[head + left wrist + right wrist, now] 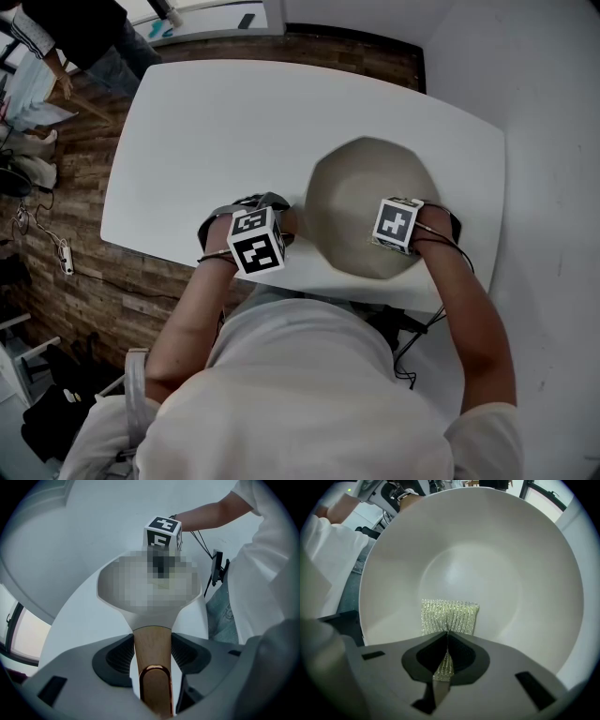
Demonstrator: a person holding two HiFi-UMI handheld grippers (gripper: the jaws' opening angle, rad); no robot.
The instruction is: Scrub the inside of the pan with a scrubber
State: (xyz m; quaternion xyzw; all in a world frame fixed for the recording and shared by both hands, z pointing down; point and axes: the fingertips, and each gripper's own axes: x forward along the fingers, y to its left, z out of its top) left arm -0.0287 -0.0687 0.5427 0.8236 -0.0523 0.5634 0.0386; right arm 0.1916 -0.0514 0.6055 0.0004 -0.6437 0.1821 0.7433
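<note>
Head view: a cream round pan [352, 202] sits on the white rounded desk [216, 131], near its front edge. Both forearms reach forward from the torso. The left forearm [187, 309] angles inward. The left tongs [277, 223] point steeply down at the pan's left side, beside the rim. The right forearm [469, 300] runs along the pan's right side. The right tongs [389, 236] point steeply down inside the pan, over its near right wall. The marker cubes cover the jaw tips in this view.

Left gripper view: the left tongs are clamped on the pan's light wooden handle [151, 644]. One ribbed pad presses on each side of the handle, so the jaws stand fairly wide. A copper-coloured loop [154, 686] caps the end of the handle, nearest the camera. The pan bowl lies beyond the jaws under a mosaic patch.

Right gripper view: the jaws of the right tongs are closed nearly together on a silvery-green woven mesh scrubber [450, 616]. The free part of the scrubber fans out past the jaw tips. It lies flat against the pan's inner wall on the near side, below the centre of the base.
</note>
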